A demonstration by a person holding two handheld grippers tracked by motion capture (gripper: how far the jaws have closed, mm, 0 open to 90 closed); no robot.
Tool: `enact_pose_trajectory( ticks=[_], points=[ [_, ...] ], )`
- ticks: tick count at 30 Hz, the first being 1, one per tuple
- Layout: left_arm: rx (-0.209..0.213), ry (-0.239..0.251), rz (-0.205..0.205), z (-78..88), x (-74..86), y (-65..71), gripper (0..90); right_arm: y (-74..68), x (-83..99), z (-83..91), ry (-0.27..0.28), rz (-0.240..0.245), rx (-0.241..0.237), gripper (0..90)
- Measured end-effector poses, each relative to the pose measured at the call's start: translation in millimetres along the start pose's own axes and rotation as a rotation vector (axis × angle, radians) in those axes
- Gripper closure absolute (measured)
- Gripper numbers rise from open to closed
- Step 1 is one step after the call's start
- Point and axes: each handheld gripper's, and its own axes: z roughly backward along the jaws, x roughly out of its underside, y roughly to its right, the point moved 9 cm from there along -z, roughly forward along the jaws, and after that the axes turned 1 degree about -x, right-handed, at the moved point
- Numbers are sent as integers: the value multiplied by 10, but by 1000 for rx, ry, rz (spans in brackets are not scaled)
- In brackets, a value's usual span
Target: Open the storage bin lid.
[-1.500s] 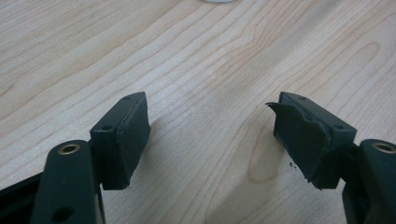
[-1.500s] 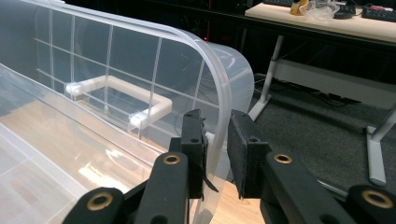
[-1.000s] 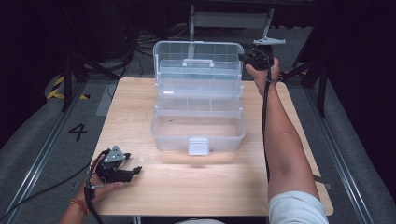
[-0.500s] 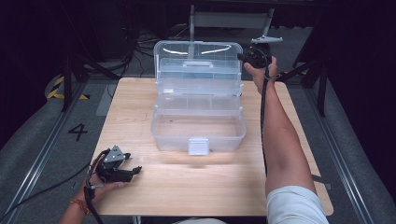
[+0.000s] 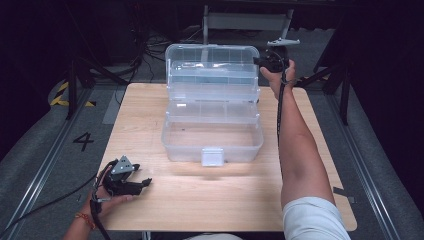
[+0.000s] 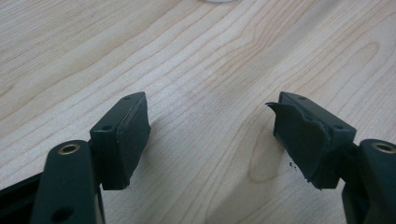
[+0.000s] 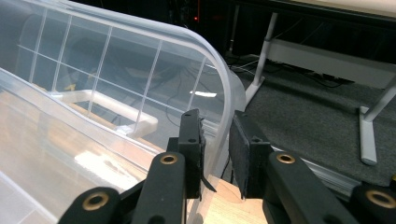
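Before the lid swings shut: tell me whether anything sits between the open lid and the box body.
Nothing visible blocks it. The right gripper pinches the lid rim; trays and base look empty.

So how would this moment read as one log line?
right gripper: shut on box lid | left gripper: open, over table | box: open

A pale wooden desk (image 5: pixel 150 210) fills the middle of the frame on grey carpeted floor (image 5: pixel 30 165). A painted number 4 (image 5: pixel 83 141) lies at left, yellow-black hazard tape (image 5: pixel 61 95) upper left, tangled cables (image 5: pixel 145 45) and a grey metal frame (image 5: pixel 247 21) along the dark top.
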Motion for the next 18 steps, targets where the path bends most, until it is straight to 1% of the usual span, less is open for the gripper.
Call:
enact_pose_trajectory(
  ticks=[5, 11, 18],
  points=[
    [5, -3, 6, 1, 5, 10, 274, 7, 14, -25, -4, -1, 11, 752],
    [3, -6, 4, 4, 5, 6, 274, 10, 30, -54, -25, 24, 34, 735],
    [2, -2, 7, 1, 4, 8, 273, 23, 85, -89, -48, 16, 35, 719]
  ],
)
